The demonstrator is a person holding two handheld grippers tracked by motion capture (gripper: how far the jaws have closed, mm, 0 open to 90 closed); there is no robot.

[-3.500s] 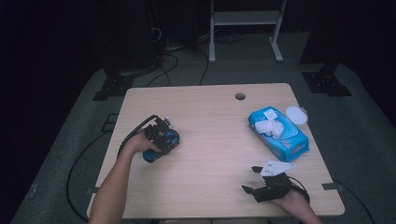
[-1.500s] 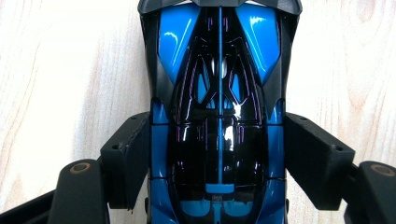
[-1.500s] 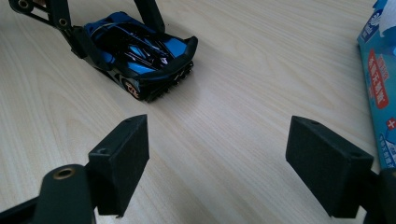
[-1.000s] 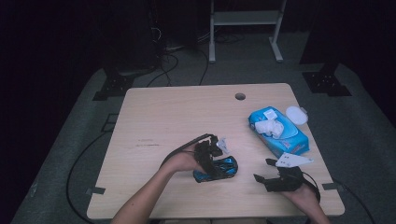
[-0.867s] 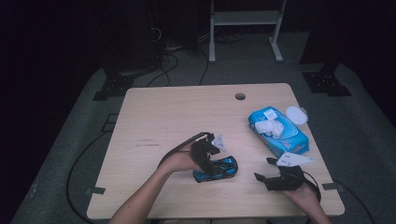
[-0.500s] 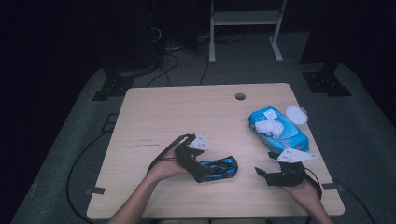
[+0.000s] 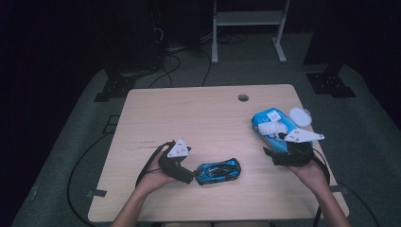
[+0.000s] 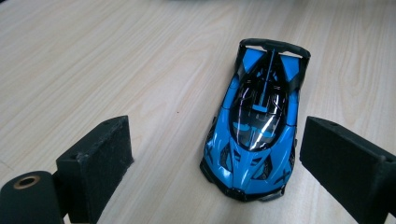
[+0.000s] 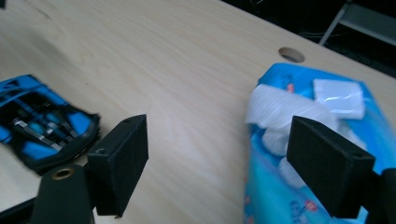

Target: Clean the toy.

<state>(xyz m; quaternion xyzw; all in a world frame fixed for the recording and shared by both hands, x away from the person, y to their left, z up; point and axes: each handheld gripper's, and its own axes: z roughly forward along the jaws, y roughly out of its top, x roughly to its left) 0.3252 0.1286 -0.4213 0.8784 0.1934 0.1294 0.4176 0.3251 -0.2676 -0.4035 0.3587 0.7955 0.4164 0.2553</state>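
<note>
A blue and black toy car [image 7: 217,171] [image 8: 257,126] rests on its wheels on the wooden table [image 7: 189,118], near the front edge. My left gripper [image 7: 190,177] [image 8: 217,140] sits just left of it, open. Its jaws have just been opening, and the car's nose lies between the pads without touching them. My right gripper [image 7: 275,154] [image 9: 219,140] hovers open at the near end of a blue wipes pack [image 7: 269,127] [image 9: 299,186]. A white wipe [image 9: 280,109] sticks out of the pack just beyond the right pad. The car [image 9: 37,126] shows at the left of the right gripper view.
A round white lid [image 7: 300,116] lies by the pack at the table's right edge. A cable hole [image 7: 243,98] [image 9: 291,54] is at the back centre. Cables trail from both grippers off the front. Dark floor and stand legs surround the table.
The left gripper has let go of the car and drawn back to the left, leaving it on the table. The right gripper has lifted and moved toward the wipes pack.
</note>
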